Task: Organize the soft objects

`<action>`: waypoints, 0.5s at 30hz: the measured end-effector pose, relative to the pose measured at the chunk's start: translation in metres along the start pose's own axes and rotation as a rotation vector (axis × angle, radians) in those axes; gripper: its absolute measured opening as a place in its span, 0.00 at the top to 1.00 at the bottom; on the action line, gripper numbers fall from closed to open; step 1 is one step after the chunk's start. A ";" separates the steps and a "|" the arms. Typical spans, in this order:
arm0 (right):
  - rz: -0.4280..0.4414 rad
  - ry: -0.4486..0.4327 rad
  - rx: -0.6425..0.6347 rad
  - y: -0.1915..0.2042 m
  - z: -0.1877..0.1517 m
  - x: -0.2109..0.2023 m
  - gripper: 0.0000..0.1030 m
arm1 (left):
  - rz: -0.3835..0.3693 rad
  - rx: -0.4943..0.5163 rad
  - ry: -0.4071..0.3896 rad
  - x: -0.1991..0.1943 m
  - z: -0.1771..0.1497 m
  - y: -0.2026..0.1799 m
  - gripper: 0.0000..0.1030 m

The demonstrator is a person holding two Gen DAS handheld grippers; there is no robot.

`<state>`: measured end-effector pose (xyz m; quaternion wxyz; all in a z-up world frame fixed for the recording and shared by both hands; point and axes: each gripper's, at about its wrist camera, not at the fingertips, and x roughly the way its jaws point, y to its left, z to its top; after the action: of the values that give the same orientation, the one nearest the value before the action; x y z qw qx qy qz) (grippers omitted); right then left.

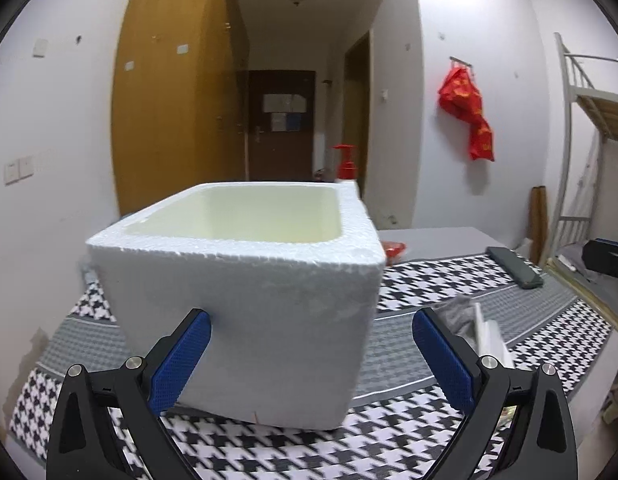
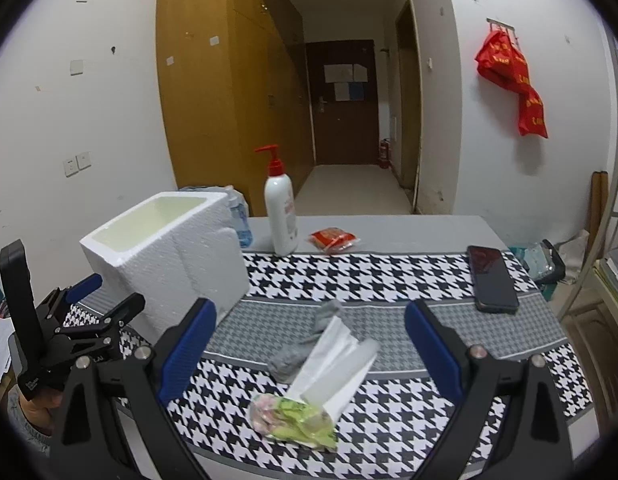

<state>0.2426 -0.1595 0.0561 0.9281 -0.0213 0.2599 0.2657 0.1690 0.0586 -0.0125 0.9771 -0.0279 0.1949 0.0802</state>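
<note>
**Near the left edge, a white box waits**

On the surface (image 2: 389,280), the foam box (image 2: 165,256) stands by the left edge. Both the left hand-held gripper (image 1: 311,354) and the right hand-held gripper (image 2: 309,352) have fingers wide apart, holding nothing. A gray sock (image 2: 309,340) and tissue pack (image 2: 329,376) lie near the front edge.

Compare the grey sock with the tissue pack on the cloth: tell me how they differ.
The grey sock is dull knit fabric, crumpled and limp; the tissue pack is white tissues in glossy clear wrap with a green-pink printed end. The sock lies farther back, the pack nearer the right gripper, partly overlapping the sock. Both rest on the houndstooth cloth, ungripped.
</note>
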 end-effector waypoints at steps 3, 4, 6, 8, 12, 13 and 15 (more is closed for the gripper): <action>-0.008 0.004 0.016 -0.006 -0.003 -0.001 0.06 | -0.056 0.013 0.010 0.001 -0.001 -0.009 0.02; -0.011 0.005 0.019 -0.007 -0.004 -0.001 0.06 | -0.066 0.015 0.013 0.001 -0.001 -0.011 0.02; -0.015 0.006 0.027 -0.011 -0.005 -0.003 0.06 | -0.078 0.022 0.013 0.000 -0.001 -0.016 0.02; -0.017 0.006 0.033 -0.014 -0.006 -0.004 0.06 | -0.083 0.024 0.011 -0.004 -0.001 -0.018 0.02; -0.018 0.010 0.040 -0.018 -0.010 -0.005 0.06 | -0.118 0.034 0.011 -0.011 -0.003 -0.025 0.02; -0.017 0.012 0.042 -0.019 -0.011 -0.005 0.06 | -0.124 0.038 0.010 -0.012 -0.004 -0.027 0.02; -0.017 0.017 0.043 -0.020 -0.013 -0.005 0.06 | -0.137 0.048 0.006 -0.015 -0.006 -0.030 0.02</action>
<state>0.2428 -0.1811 0.0458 0.9283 -0.0058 0.2733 0.2518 0.1581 0.0260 -0.0113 0.9801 -0.0181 0.1973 0.0084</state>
